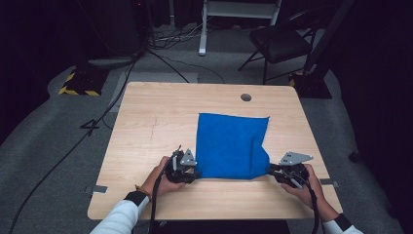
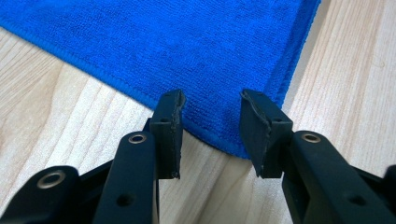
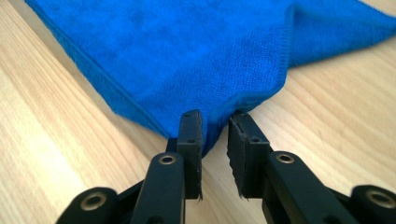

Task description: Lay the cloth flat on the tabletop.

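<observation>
A blue cloth (image 1: 231, 146), folded, lies flat on the wooden table (image 1: 146, 122), right of its middle. My left gripper (image 1: 196, 171) rests at the cloth's near left corner. In the left gripper view the cloth's hemmed corner (image 2: 205, 93) lies between the spread jaws of this gripper (image 2: 210, 109), and neither pad touches it. My right gripper (image 1: 272, 170) sits at the near right corner. In the right gripper view the cloth's folded corner (image 3: 210, 84) pokes into the narrow gap of that gripper (image 3: 215, 126), brushing the left pad, with a gap to the right pad.
A round cable hole (image 1: 246, 97) sits near the table's far edge. Grey tape tabs (image 1: 97, 189) mark the side edges. On the floor beyond stand a black chair (image 1: 280, 41), a yellow-striped base (image 1: 78, 85) and trailing cables (image 1: 73, 146).
</observation>
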`<action>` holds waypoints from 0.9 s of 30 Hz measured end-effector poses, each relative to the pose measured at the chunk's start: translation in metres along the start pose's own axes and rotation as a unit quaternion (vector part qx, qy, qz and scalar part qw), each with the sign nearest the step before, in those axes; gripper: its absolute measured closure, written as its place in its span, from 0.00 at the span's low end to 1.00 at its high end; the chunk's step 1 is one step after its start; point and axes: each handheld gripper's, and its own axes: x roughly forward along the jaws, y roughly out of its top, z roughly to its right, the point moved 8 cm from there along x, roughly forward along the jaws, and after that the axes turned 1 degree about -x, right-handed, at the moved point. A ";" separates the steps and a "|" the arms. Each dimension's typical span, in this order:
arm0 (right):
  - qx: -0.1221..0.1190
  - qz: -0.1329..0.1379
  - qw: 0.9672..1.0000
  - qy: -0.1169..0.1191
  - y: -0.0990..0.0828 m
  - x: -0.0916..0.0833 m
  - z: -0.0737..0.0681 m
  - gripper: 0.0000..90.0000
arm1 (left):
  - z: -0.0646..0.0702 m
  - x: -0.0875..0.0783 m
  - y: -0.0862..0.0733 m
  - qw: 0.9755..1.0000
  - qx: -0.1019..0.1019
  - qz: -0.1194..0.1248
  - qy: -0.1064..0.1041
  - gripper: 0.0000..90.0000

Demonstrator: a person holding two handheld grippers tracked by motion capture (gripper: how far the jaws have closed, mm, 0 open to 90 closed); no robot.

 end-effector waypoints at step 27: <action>0.035 -0.019 0.999 -0.010 -0.045 -0.032 0.011 0.83 | 0.019 -0.005 -0.004 1.000 0.016 -0.017 -0.019 0.64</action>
